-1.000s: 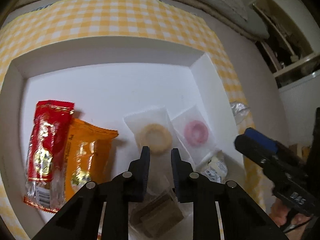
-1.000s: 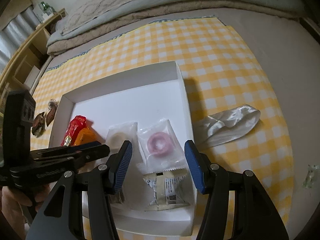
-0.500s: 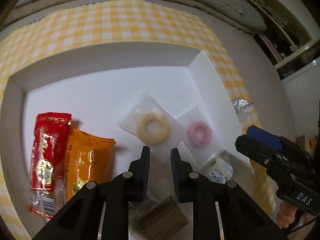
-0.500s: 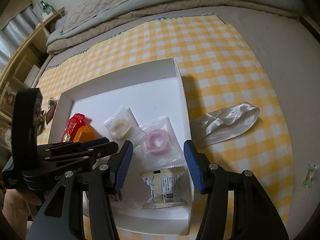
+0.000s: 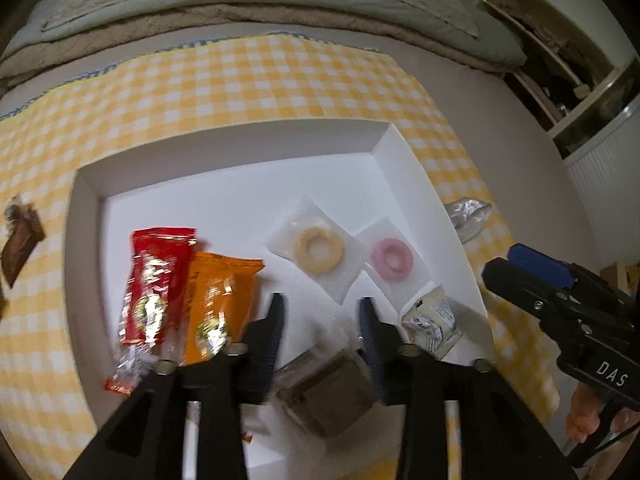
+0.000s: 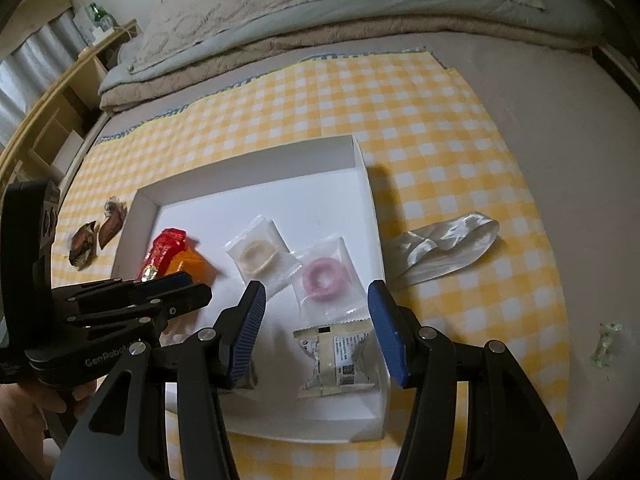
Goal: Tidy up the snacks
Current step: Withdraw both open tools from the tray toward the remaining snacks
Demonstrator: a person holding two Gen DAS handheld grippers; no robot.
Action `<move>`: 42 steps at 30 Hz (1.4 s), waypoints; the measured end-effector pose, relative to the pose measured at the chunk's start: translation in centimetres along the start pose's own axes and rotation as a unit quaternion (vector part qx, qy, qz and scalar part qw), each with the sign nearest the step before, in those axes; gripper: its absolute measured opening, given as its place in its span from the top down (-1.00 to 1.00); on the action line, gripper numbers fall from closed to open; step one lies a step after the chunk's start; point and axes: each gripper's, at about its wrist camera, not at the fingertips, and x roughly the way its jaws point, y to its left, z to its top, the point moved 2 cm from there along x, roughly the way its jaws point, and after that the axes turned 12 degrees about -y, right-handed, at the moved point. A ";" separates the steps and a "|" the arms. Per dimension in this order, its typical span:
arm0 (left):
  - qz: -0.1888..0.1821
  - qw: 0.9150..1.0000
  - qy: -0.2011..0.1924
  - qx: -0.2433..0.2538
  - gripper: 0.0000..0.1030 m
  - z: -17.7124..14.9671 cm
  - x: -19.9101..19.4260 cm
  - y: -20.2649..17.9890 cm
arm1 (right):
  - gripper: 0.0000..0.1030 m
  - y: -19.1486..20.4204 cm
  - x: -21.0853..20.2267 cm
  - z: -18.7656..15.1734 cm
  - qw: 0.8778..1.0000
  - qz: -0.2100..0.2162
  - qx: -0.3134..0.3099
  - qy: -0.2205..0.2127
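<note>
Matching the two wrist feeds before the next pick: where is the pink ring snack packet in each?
Left wrist: pink ring snack packet lies right of centre, inside the white tray, beside its right wall.
Right wrist: it sits at centre, above the open right hand-held gripper.
Shared landmark: yellow ring packet, immediately left.

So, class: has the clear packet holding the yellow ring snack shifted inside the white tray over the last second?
Yes. The clear packet with the yellow ring has turned and slid toward the white tray's far wall, away from the pink ring packet.
</note>
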 end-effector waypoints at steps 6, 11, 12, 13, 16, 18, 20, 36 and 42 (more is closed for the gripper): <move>0.016 1.000 -0.024 -0.009 -0.39 -0.3 -4.0 0.9 | -0.32 0.8 -1.9 0.3 1.000 -0.015 -0.007 -0.017; 0.026 0.999 -0.044 -0.007 -0.59 -0.4 -7.3 1.5 | -0.69 1.7 -3.3 0.4 0.999 -0.031 -0.013 -0.031; 0.026 0.999 -0.047 -0.008 -0.64 -0.4 -7.8 1.7 | -0.73 1.9 -3.7 0.4 0.999 -0.033 -0.011 -0.034; 0.026 0.998 -0.051 -0.009 -0.69 -0.4 -8.4 2.0 | -0.77 2.0 -4.0 0.5 0.999 -0.035 -0.010 -0.036; 0.034 0.997 -0.062 -0.005 -0.83 -0.5 -10.1 2.6 | -0.90 2.7 -4.9 0.5 0.998 -0.042 -0.010 -0.047; 0.040 0.997 -0.071 0.000 -0.93 -0.7 -11.2 3.0 | -1.00 3.1 -5.3 0.5 0.997 -0.045 -0.014 -0.053; 0.043 0.996 -0.077 0.003 -1.00 -0.8 -12.1 3.4 | -1.00 3.6 -5.7 0.4 0.997 -0.049 -0.019 -0.058; 0.080 0.990 -0.113 0.010 -1.00 -1.8 -18.9 10.4 | -1.00 8.2 -6.2 0.3 0.995 -0.046 -0.030 -0.083; 0.105 0.987 -0.118 -0.001 -1.00 -2.4 -20.7 14.7 | -1.00 11.4 -5.3 1.0 0.995 -0.025 -0.034 -0.091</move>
